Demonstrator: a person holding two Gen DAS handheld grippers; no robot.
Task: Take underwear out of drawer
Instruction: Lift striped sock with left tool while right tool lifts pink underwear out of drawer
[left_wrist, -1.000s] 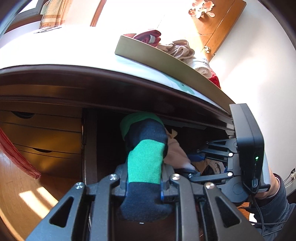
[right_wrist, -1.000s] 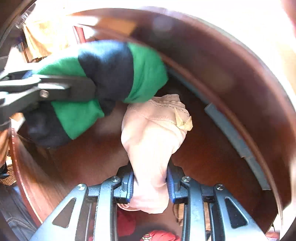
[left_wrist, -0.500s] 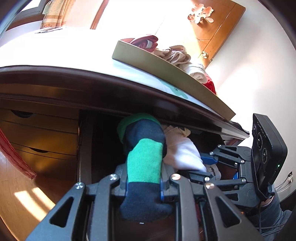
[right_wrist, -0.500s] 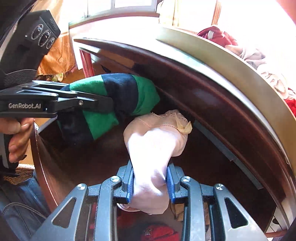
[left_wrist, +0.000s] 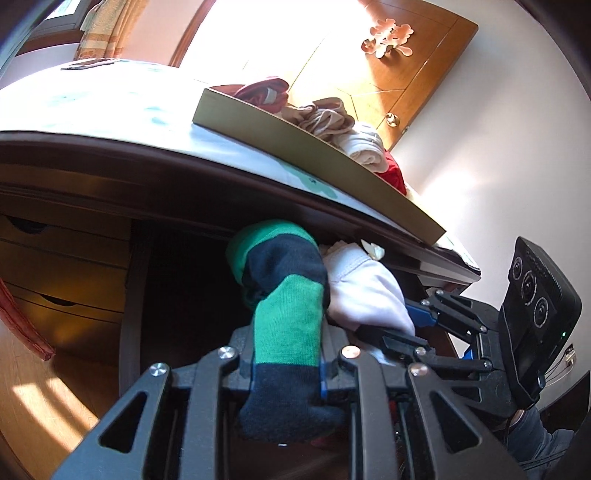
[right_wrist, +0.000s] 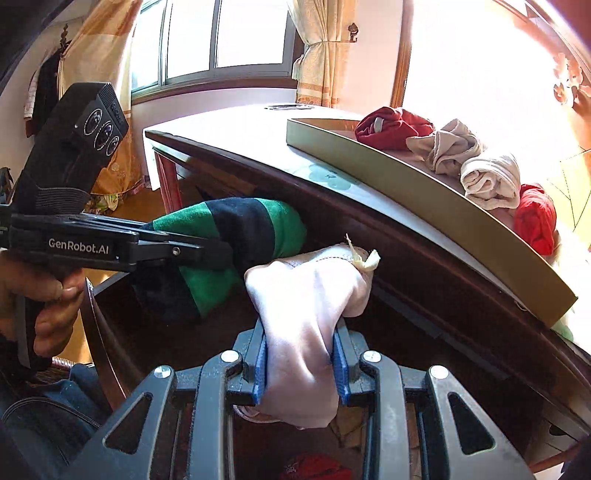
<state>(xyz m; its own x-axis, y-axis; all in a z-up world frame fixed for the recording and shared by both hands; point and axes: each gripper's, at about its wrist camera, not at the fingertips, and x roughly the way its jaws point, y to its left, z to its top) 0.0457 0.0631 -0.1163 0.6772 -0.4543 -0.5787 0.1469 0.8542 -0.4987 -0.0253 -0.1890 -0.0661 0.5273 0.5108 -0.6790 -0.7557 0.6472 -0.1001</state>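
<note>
The left gripper is clamping a green-and-navy roll and the right gripper a pale pink pair — both bundles probably heading for the tray on top.

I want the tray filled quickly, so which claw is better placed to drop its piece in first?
Probably the right claw: its pale pink underwear sits nearer the tray than the left claw with the green-and-navy piece.

Overhanging desktop edge (dark wood) just above both raised bundles.
</note>
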